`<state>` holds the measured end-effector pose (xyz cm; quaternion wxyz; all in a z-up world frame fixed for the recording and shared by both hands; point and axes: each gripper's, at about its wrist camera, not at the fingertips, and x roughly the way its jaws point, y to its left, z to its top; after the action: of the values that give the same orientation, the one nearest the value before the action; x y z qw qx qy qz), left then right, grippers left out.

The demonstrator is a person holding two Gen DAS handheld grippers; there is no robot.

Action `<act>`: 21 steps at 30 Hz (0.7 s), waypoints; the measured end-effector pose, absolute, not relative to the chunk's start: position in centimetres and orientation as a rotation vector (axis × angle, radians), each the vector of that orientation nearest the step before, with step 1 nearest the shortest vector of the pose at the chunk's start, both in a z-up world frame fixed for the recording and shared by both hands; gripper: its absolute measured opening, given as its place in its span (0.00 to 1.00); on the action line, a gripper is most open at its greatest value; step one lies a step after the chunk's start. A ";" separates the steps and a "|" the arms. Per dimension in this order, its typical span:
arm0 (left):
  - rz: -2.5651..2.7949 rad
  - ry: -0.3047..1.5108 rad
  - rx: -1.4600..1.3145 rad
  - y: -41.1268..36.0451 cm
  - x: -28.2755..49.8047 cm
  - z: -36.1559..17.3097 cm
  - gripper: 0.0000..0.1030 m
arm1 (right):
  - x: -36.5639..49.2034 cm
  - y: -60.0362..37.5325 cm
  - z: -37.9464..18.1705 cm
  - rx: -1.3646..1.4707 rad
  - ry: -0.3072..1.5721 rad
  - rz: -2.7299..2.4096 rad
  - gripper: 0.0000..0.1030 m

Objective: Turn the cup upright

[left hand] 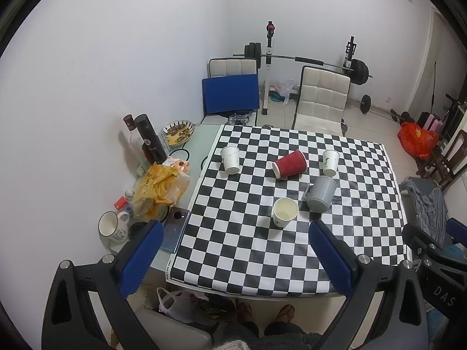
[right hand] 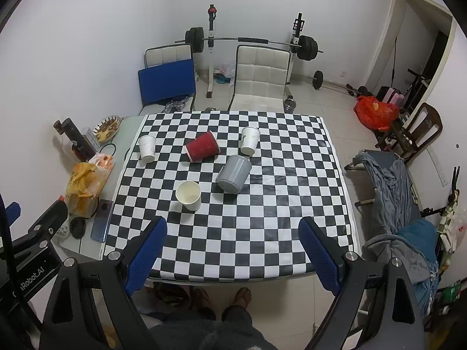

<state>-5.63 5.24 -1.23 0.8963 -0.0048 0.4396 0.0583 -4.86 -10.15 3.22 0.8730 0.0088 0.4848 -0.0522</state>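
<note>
- A checkered black-and-white cloth [right hand: 233,233] covers the table in a white-walled room with a barbell rack behind.
- The red ribbed paper cup [right hand: 202,146] lies on its side mid-cloth, between two white paper cups at the far side.
- The left gripper [left hand: 233,250] and right gripper [right hand: 232,248] hover at the near edge, jaws wide apart, holding nothing.
- Risks, as I judge them: the round cup rolls when nudged, crushes under a hard squeeze, or a reaching arm topples the white paper cup [right hand: 189,194] or the tilted grey ribbed mug [right hand: 233,173] nearby.
- Its mouth faces away; whether the mug rests upside down is unclear.
</note>
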 end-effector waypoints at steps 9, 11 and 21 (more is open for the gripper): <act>0.124 0.910 -0.013 5.1 -5.9 -1.2 0.99 | -5.0 -10.2 3.2 0.018 1.013 -0.105 0.90; 0.125 0.912 -0.014 5.1 -5.9 -1.2 0.99 | -5.1 -10.3 3.1 0.015 1.015 -0.103 0.90; 0.129 0.910 -0.016 5.0 -6.0 -1.2 0.99 | -5.2 -10.3 3.1 0.017 1.015 -0.103 0.90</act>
<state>-6.01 4.98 -1.19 0.8961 -0.0078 0.4393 0.0623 -5.23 -10.27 3.12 0.8728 0.0083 0.4856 -0.0491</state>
